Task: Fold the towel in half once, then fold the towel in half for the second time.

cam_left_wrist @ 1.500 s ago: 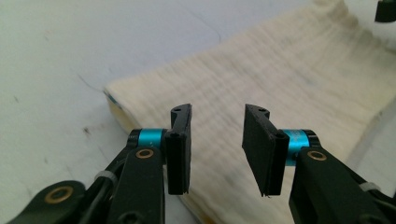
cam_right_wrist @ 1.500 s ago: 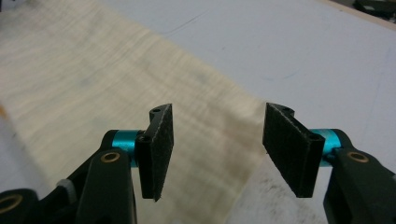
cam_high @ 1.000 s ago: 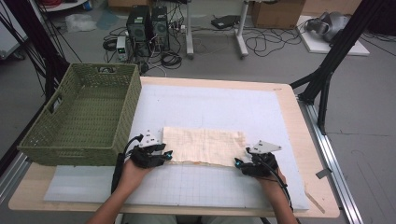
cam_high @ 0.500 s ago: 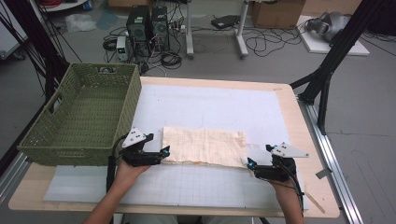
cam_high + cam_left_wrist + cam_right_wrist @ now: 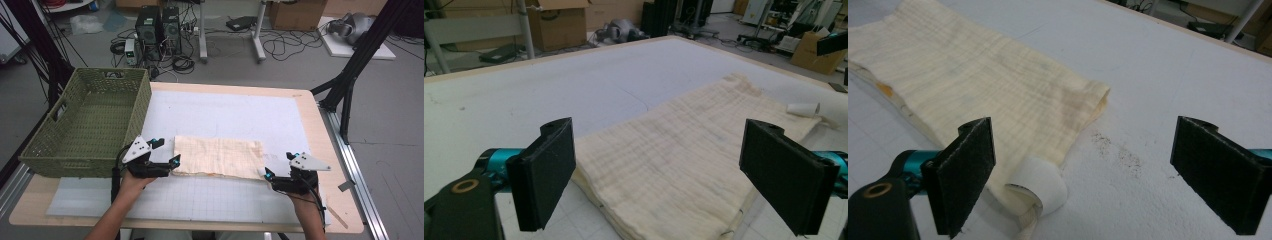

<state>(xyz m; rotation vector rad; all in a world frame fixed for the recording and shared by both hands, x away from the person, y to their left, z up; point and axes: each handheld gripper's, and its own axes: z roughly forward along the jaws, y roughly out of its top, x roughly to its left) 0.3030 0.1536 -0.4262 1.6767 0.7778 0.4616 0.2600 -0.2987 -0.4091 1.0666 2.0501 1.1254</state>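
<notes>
A cream cloth [image 5: 217,156], folded into a long flat rectangle, lies on the white gridded mat [image 5: 225,112]. My left gripper [image 5: 166,153] sits just off the cloth's left end, open, with nothing between its pads. In the left gripper view the cloth [image 5: 684,160] stretches away between the wide-apart jaws of the left gripper [image 5: 666,177]. My right gripper [image 5: 279,166] rests just beyond the cloth's right end, also open. In the right gripper view the cloth [image 5: 973,75] lies to the left, and its white tag loop [image 5: 1040,187] sits near the left pad of the right gripper [image 5: 1088,170].
A green woven basket [image 5: 85,125] stands on the table's left side, close behind my left hand. The wooden table edge [image 5: 330,150] runs along the right. Dark crumbs [image 5: 1118,150] speckle the mat beside the cloth's end. Computers and cables lie on the floor beyond.
Both grippers have drawn outward from the cloth's ends, left one leftward and right one rightward, and their jaws stand clear of it. The cloth has stayed flat in place.
</notes>
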